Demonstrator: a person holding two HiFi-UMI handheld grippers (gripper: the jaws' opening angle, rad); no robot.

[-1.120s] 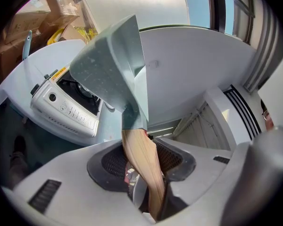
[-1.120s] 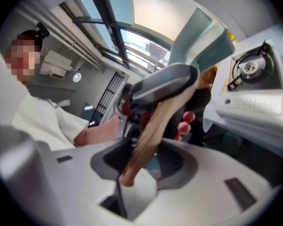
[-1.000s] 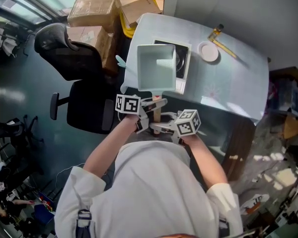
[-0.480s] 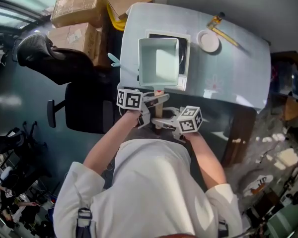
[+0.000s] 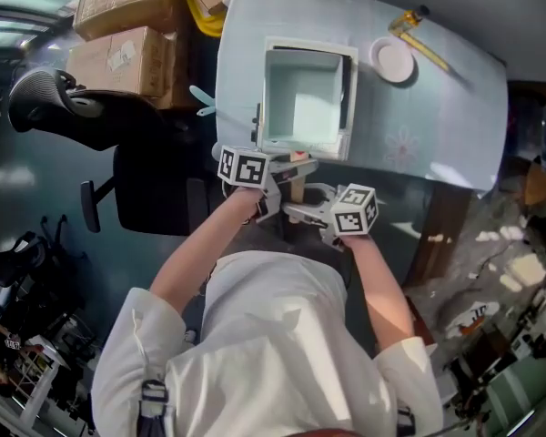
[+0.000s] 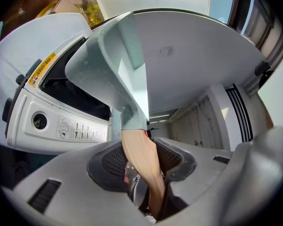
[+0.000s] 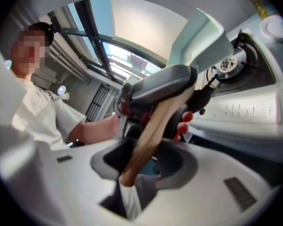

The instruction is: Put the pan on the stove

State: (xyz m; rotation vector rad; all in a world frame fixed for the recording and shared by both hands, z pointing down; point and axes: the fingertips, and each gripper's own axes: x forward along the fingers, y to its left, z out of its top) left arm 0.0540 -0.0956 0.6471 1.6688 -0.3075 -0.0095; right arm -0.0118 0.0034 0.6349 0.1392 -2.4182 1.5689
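A square pale green pan (image 5: 305, 98) with a wooden handle (image 5: 296, 188) hangs just over the white stove (image 5: 351, 107) on the light blue table (image 5: 437, 126). Both grippers hold the handle. My left gripper (image 5: 282, 176) is shut on it nearer the pan, and my right gripper (image 5: 302, 212) is shut on its end. In the left gripper view the handle (image 6: 139, 159) runs up between the pads to the tilted pan (image 6: 113, 65), with the stove (image 6: 52, 112) below it. In the right gripper view the handle (image 7: 148, 135) crosses the right gripper (image 7: 144, 161) toward the pan (image 7: 203, 36).
A round white dish (image 5: 393, 60) and a yellow tool (image 5: 419, 35) lie on the table right of the stove. Cardboard boxes (image 5: 118, 53) and a black office chair (image 5: 64, 107) stand to the table's left. The table's near edge is just beyond my grippers.
The pan has come down toward the stove and now lies over its top. Both grippers have sunk and moved forward with the handle, still shut on it.
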